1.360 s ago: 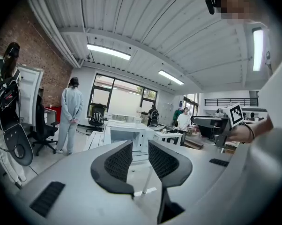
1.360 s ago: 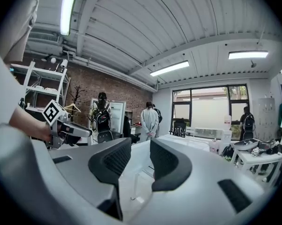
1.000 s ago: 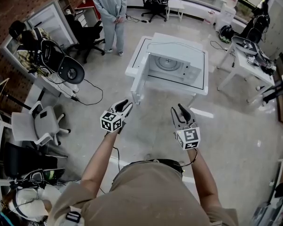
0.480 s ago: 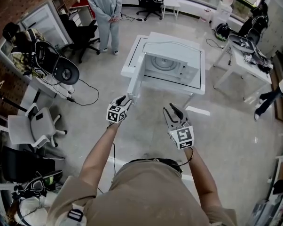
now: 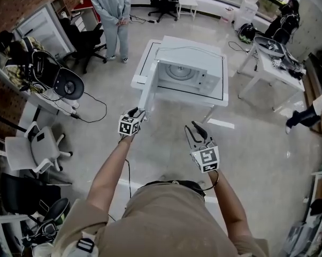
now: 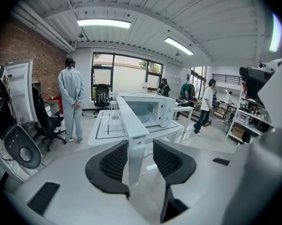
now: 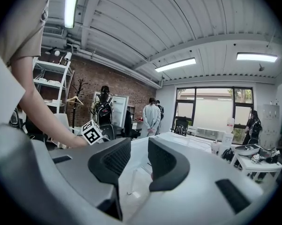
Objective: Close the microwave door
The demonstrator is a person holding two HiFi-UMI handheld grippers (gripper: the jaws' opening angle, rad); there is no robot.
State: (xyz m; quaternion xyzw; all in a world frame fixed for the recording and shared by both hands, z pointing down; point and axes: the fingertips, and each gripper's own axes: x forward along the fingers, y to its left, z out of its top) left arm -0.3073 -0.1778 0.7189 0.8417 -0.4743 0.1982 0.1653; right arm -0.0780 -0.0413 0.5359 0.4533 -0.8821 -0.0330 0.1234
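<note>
Seen from the head, looking steeply down: a white microwave sits on a white bench, its cavity facing the person. Its door is swung wide open toward them on the left. The left gripper is close by the door's free edge. The right gripper hangs well apart from it, over the floor.

In the left gripper view the jaws stand wide apart, having just been opening. The door shows edge-on in line with the gap between them, and no pad presses on it. Whether the edge is inside the gap or just beyond cannot be told. In the right gripper view the jaws are apart with nothing between them.

This looks like the start of the push. It would likely go best with one jaw laid flat on the door's outer face near the free edge, far from the hinge. The gripper should then sweep in an arc with the hinge, slowing at the end so the latch catches without shoving the microwave along the bench
</note>
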